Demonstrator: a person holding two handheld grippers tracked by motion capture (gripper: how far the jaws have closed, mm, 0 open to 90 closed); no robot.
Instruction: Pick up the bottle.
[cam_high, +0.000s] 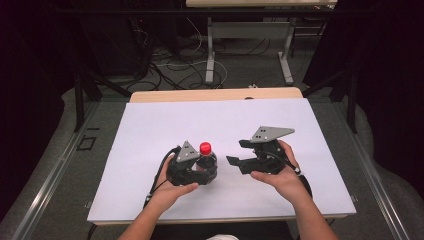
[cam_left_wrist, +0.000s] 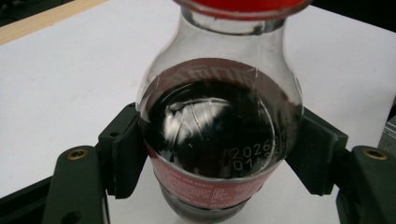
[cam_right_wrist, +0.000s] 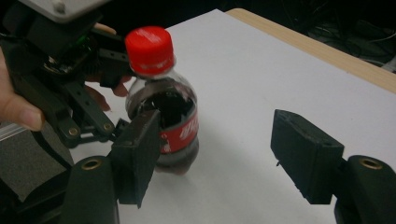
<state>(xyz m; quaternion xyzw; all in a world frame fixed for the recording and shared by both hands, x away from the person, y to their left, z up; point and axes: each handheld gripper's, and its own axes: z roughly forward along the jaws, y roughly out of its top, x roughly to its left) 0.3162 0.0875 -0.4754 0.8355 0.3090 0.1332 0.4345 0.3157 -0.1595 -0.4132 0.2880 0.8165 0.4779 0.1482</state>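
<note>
Gripping state, left claw (cam_high: 202, 167): clamped on the bottle (cam_high: 206, 159); in the left gripper view both pads (cam_left_wrist: 125, 151) press the bottle's (cam_left_wrist: 215, 130) dark lower body, one on each side.
Bottle position: upright on the white sheet (cam_high: 150, 130), just left of centre in the high view; dark liquid, red label, red cap (cam_high: 205, 147) still on.
Bottle in the right gripper view: left of centre in the frame (cam_right_wrist: 163, 121), cap (cam_right_wrist: 149, 49) at upper left, held by the other claw (cam_right_wrist: 100, 88) coming in from the left edge.
Right claw (cam_high: 235, 152): jaws partly apart, with nothing between them; it sits right of the bottle in the high view and is not touching it.
Right claw, own view (cam_right_wrist: 224, 158): the bottle stands beyond the left jaw, bare sheet (cam_right_wrist: 243, 93) in the gap.
Desk (cam_high: 215, 95): wooden edge visible beyond the sheet, upper centre of the high view.
</note>
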